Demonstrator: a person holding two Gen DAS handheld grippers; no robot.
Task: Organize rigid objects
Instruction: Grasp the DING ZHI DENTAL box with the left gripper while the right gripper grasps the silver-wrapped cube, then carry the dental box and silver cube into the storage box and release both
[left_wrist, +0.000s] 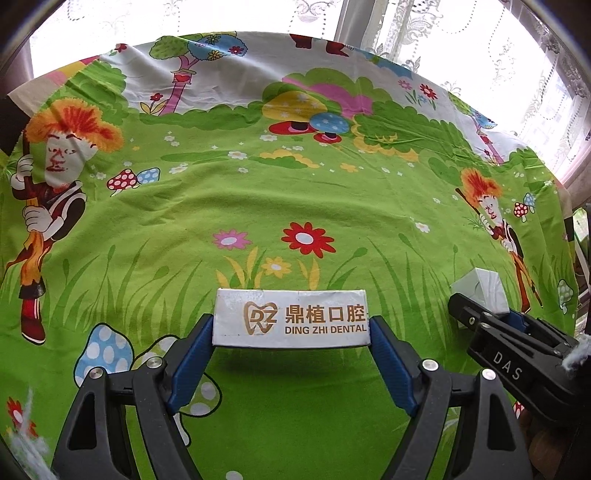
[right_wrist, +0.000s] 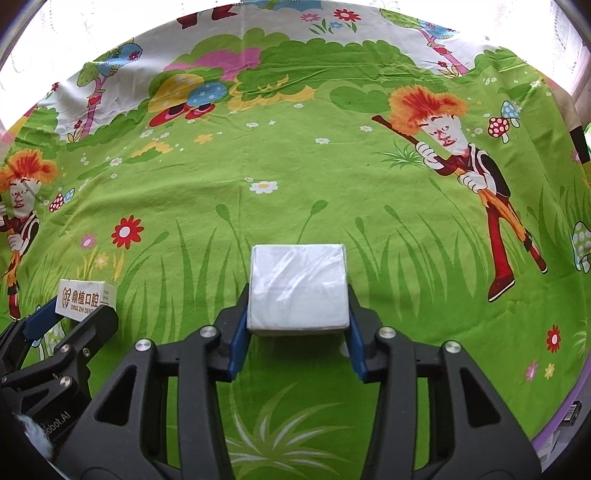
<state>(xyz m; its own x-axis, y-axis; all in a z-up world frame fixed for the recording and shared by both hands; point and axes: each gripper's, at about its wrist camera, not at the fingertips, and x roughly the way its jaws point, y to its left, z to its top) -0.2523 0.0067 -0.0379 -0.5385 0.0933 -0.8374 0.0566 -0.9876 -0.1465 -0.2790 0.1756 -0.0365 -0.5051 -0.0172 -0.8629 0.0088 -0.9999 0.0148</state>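
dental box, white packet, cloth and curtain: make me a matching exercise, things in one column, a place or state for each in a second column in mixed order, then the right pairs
Things
1. dental box
2. white packet
3. cartoon cloth
4. lace curtain

Places or states
A. behind the far edge of the table, at the bright window
B. clamped between the fingers of the right gripper
C. spread flat over the table
D. clamped between the fingers of the left gripper

Pairs: 1-D, 2-B, 3-C, 4-A

Small dark box (right_wrist: 572, 410), edge-cropped, unreadable
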